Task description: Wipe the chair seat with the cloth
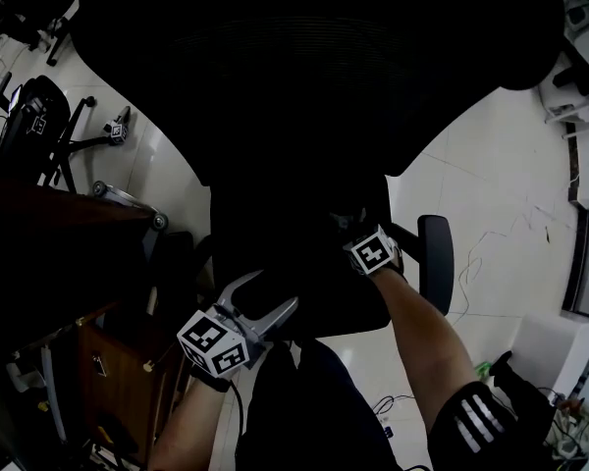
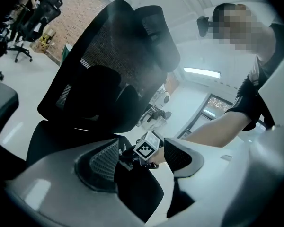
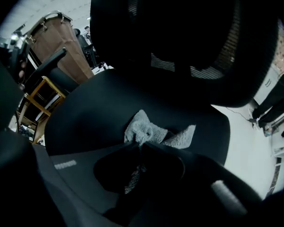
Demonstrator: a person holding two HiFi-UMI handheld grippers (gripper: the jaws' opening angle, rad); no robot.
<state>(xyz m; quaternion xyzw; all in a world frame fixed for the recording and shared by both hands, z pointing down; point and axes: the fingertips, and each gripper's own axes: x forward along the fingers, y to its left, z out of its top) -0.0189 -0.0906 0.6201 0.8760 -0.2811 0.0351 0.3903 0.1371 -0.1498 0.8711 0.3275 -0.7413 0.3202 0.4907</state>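
Note:
A black office chair fills the views, with its seat [image 3: 94, 108] under a tall mesh back [image 3: 189, 32]. A grey cloth [image 3: 149, 130] lies bunched on the middle of the seat. My right gripper [image 3: 139, 145] is shut on its near edge and rests low on the seat. In the head view, the right gripper [image 1: 351, 222] reaches into the dark seat [image 1: 304, 283] behind its marker cube. The cloth is lost in the dark there. My left gripper [image 1: 275, 294] hovers at the seat's front left corner. Its jaws [image 2: 142, 157] are open with nothing between them and point toward the right gripper's cube [image 2: 148, 148].
An armrest [image 1: 435, 263] stands at the seat's right side. A wooden desk [image 1: 108, 361] is close on the left, and its frame [image 3: 35, 93] shows beside the seat. Another black chair [image 1: 39, 116] stands on the white floor at far left. Cables [image 1: 491, 253] trail at right.

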